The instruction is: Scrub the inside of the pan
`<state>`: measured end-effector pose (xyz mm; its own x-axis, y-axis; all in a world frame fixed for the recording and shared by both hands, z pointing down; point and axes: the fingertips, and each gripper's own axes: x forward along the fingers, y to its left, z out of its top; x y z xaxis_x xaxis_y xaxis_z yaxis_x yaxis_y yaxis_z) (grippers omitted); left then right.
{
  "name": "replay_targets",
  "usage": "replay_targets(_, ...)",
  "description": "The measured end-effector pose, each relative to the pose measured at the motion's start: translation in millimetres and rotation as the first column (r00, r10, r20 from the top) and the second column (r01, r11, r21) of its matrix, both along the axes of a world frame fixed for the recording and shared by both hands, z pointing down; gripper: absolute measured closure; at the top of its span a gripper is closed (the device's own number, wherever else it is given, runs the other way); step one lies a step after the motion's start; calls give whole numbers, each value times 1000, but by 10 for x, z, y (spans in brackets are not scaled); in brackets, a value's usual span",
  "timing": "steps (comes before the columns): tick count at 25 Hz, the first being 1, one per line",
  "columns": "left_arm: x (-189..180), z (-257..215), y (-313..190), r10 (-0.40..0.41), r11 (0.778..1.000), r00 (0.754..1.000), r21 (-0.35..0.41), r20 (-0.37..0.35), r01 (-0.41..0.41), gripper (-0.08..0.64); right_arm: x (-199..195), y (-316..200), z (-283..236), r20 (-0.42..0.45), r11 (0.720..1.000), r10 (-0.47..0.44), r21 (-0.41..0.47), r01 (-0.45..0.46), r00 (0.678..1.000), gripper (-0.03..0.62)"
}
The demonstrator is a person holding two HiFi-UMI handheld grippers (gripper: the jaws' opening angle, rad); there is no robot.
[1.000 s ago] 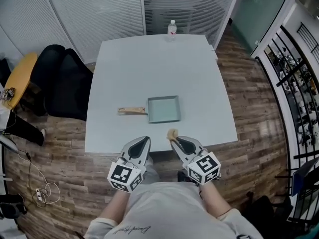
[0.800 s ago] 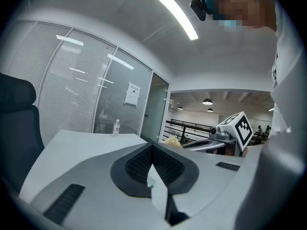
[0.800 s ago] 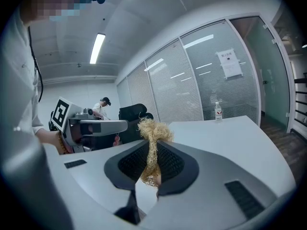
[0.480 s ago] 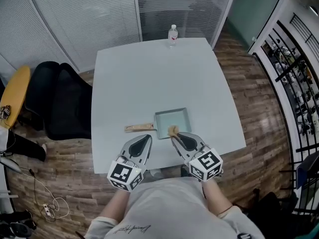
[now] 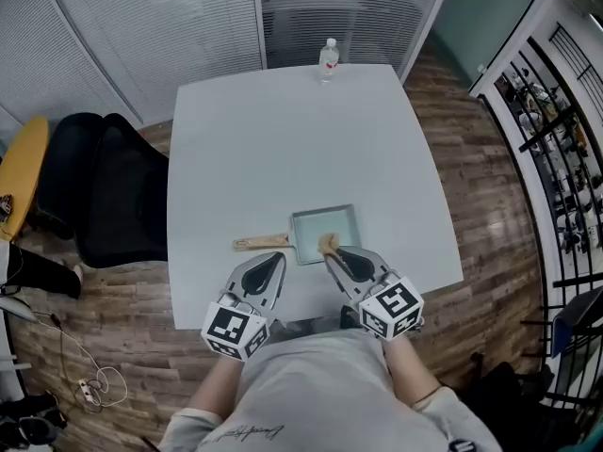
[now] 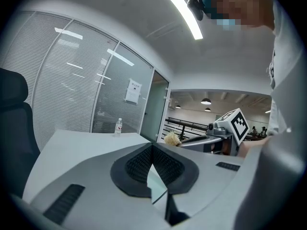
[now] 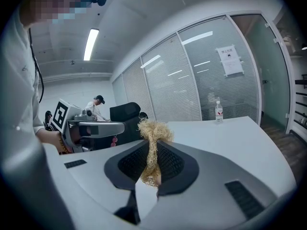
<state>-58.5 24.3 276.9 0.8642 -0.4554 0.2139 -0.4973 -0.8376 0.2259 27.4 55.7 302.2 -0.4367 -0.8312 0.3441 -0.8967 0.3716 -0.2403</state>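
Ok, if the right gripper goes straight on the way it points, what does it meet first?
Probably the pan: the right gripper, shut on the scrubber, points down into it; height unclear.

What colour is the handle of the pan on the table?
Light tan, like wood; the handle shows best in the head view.

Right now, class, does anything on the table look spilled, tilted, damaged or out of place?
Nothing stands out. The pan sits flat on the table, the bottle stands upright at the far edge, and the scrubber is clamped in the right gripper.
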Motion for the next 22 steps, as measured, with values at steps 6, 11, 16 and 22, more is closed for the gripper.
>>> replay_targets(6, 30, 31, -84, -7, 1000, 1000, -14, 6, 7, 549, 75, -89, 20, -11, 999, -29, -19, 28, 1000, 531)
replay_targets(11, 42, 106, -163, -3, 1000, 999, -9, 46, 4, 549, 154, -126, 110, -5, 998, -31, -46, 31, 1000, 531)
replay_targets(16, -3, 195, -228, -6, 999, 998, -32, 61, 8, 549, 202, -167, 209, -6, 997, -33, -70, 33, 999, 531)
replay_targets(22, -33, 313, -215, -3, 999, 996, -47, 87, 7, 549, 261, -146, 341, -22, 995, -41, -95, 39, 999, 530)
